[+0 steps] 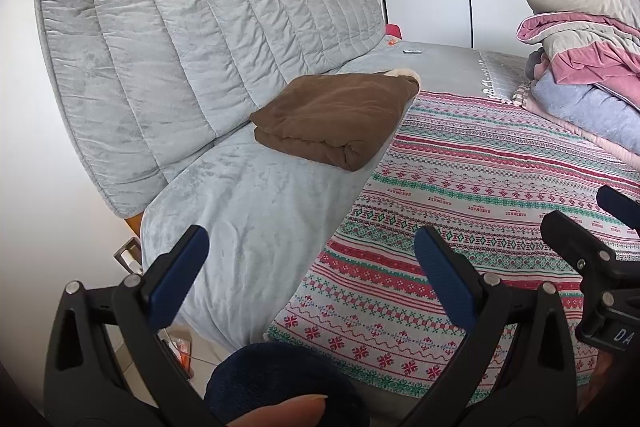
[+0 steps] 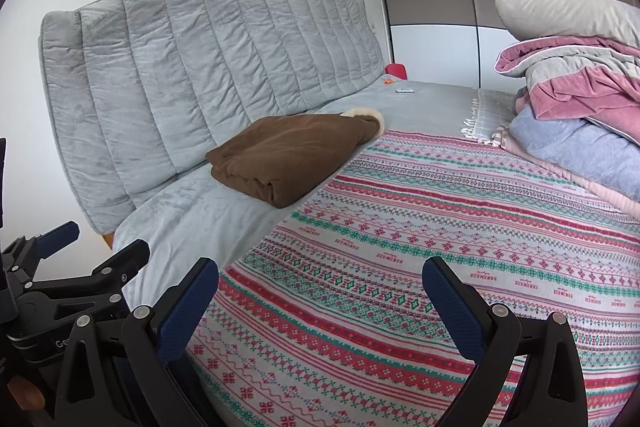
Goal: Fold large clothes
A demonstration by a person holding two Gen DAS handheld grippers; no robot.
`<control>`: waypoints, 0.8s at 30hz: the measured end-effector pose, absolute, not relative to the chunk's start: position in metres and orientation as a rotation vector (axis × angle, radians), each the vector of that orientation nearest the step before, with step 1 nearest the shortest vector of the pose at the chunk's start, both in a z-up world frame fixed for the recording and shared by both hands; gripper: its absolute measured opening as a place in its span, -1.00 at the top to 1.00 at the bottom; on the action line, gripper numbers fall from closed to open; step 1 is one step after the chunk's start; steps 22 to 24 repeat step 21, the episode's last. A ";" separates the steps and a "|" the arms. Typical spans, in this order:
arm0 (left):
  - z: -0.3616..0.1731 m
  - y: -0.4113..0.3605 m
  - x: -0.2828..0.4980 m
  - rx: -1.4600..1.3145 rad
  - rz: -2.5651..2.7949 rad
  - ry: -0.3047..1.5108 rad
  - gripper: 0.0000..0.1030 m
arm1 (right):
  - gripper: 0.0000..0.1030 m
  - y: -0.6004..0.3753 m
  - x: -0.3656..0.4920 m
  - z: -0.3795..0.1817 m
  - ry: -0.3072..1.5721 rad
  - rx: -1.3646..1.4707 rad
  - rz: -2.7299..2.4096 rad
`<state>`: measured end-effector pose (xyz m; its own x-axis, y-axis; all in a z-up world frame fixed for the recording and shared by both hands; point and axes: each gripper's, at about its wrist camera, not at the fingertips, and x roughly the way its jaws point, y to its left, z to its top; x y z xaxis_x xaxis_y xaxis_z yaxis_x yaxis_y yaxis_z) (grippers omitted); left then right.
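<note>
At the bottom of the left wrist view, a fingertip and a dark blue sleeve (image 1: 280, 375) sit closest to the lens, between the arms of the left claw (image 1: 308, 263). Its blue pads are spread wide and grip nothing. The right claw (image 2: 320, 301) is likewise spread and empty, hanging above the near edge of the bed (image 2: 168, 227).

A folded brown garment (image 1: 336, 115) rests mid-frame on the grey cover, just in front of the quilted headboard (image 1: 180, 39), with its right edge touching or overlapping the patterned blanket (image 1: 460, 207) that lies flat across the centre and lower right. A heap of pink, grey and lilac textiles (image 2: 580, 107) is stacked at the right edge of the frame, under a pale pillow (image 2: 560, 11).

By my reading, one piece is already folded and set aside, and both claws are between items. The likely next move is a reach toward the right-hand heap, or to the near edge of the patterned blanket. Either calls for each claw to pinch a separate corner so the cloth can be lifted and spread evenly.
</note>
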<state>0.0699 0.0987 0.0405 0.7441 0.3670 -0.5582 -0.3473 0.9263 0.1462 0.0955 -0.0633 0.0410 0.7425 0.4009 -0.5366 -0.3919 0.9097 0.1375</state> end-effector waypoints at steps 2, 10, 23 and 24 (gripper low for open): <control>0.041 0.099 0.070 0.035 0.389 0.619 -0.98 | -0.99 -0.063 0.096 0.041 0.592 0.017 0.434; 0.043 0.097 0.070 0.039 0.386 0.617 -0.98 | -0.99 -0.063 0.095 0.041 0.591 0.016 0.434; 0.046 0.088 0.067 0.063 0.380 0.593 -0.98 | -0.99 -0.063 0.095 0.041 0.590 0.015 0.434; 0.046 0.088 0.067 0.063 0.380 0.593 -0.98 | -0.99 -0.063 0.095 0.041 0.590 0.015 0.434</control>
